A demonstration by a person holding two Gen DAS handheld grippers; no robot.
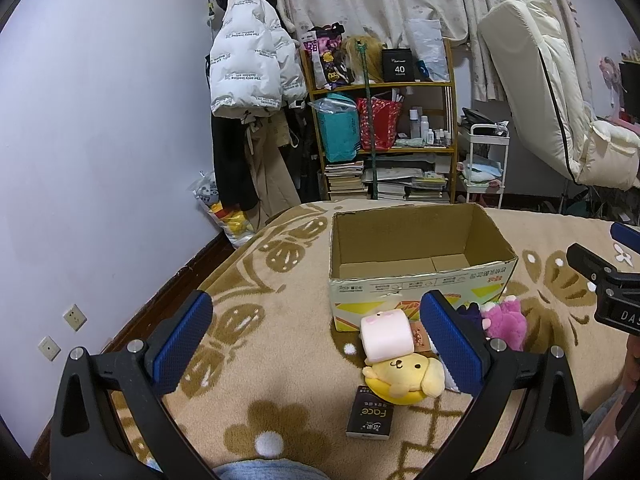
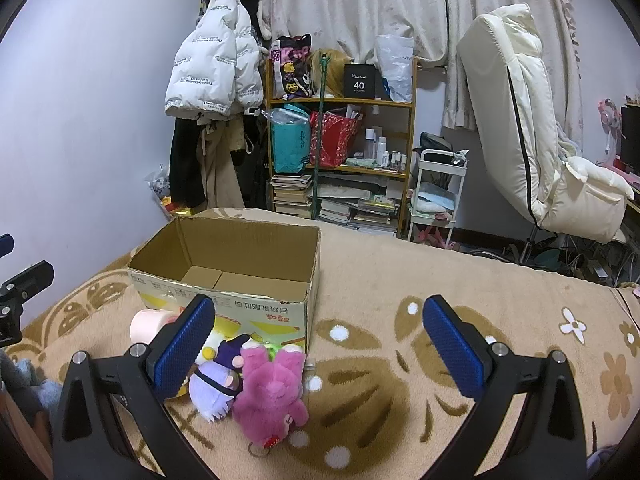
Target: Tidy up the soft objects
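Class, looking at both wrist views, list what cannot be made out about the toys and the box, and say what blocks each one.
- Left wrist view: the purple-hatted plush is mostly hidden behind the left gripper finger.
- Right wrist view: the pink roll plush is partly hidden by the right gripper finger.
- Both views: the near floor of the cardboard box is hidden by its front wall.
- Left wrist view: the small print on the dark packet is too small to read.

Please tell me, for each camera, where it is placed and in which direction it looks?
Left wrist: on the left hand-held gripper, looking forward along open blue fingers at the cardboard box and yellow plush.
Right wrist: on the right hand-held gripper, looking forward along open blue fingers at the pink plush.
Shared: both views show the box, the plush toys, the bookshelf.
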